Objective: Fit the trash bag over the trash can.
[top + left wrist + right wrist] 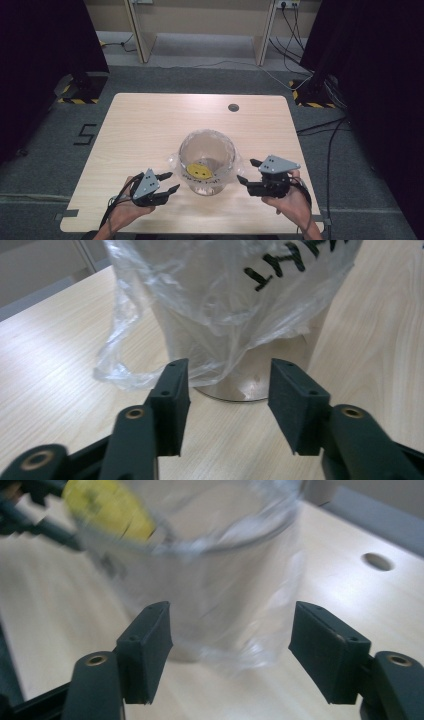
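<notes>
A clear plastic bag with black lettering and a yellow round patch lines a grey container. The tabletop is pale wood grain. Both hand-held grippers have black jaws and grey plates.

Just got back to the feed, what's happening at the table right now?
A person holds a gripper in each hand on either side of a round bin lined with a clear plastic bag. Left gripper and right gripper both stand open, holding nothing. A yellow item lies inside the bag.
</notes>
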Demonstrator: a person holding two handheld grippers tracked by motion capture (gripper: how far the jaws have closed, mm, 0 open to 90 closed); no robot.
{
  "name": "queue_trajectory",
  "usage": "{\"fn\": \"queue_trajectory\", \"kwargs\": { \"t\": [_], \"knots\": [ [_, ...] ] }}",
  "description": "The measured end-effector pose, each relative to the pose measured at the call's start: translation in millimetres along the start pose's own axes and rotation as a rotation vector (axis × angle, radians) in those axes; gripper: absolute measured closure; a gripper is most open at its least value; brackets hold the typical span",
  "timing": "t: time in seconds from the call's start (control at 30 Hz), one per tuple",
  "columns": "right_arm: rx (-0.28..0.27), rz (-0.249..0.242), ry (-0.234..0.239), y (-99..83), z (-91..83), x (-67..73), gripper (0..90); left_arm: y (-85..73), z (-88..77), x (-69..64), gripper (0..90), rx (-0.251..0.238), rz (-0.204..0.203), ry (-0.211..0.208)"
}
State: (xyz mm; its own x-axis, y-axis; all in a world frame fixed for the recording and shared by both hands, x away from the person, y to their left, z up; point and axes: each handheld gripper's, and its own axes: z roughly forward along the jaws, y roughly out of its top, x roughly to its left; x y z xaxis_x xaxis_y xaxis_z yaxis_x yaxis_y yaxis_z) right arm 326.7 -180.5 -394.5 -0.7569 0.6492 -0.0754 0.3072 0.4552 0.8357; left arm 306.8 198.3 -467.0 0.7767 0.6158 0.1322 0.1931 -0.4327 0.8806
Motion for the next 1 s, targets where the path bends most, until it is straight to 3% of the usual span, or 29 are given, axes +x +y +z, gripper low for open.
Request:
{"fn": "queue_trajectory", "kwargs": {
  "t": [0.07,0.1,0.3,0.4,0.5,0.63,0.67,0.83,1.0],
  "knots": [
    [-0.005,0.011,-0.011,5.1,-0.1,-3.1,30.7,-1.3,-2.8,2.2,47.5,-0.007,-0.023,0.010],
    [-0.009,0.038,-0.031,16.3,1.8,-9.0,29.5,-4.3,-3.2,4.5,43.0,-0.010,-0.052,0.017],
    [-0.026,0.087,-0.051,44.5,17.1,-21.8,29.4,-12.2,-1.5,7.7,38.8,0.001,-0.101,0.023],
    [0.007,0.067,-0.063,58.7,32.7,-25.0,29.3,-15.0,0.2,8.5,37.7,0.010,-0.119,0.022],
    [0.085,0.051,-0.074,71.5,57.8,-29.8,29.4,-19.0,3.5,8.6,37.5,0.029,-0.131,0.011],
    [0.133,0.046,-0.075,76.3,75.9,-35.0,29.8,-20.3,4.2,8.0,37.5,0.037,-0.133,0.004],
    [0.164,0.056,-0.097,77.7,85.5,-38.8,30.7,-20.2,4.1,8.2,37.5,0.038,-0.135,0.004],
    [0.246,0.060,-0.159,77.4,103.3,-45.2,32.3,-22.0,4.9,8.1,37.5,0.045,-0.139,0.005],
    [0.277,0.057,-0.147,76.3,111.5,-47.0,32.2,-22.3,5.2,7.1,37.4,0.046,-0.137,0.005]
  ]
}}
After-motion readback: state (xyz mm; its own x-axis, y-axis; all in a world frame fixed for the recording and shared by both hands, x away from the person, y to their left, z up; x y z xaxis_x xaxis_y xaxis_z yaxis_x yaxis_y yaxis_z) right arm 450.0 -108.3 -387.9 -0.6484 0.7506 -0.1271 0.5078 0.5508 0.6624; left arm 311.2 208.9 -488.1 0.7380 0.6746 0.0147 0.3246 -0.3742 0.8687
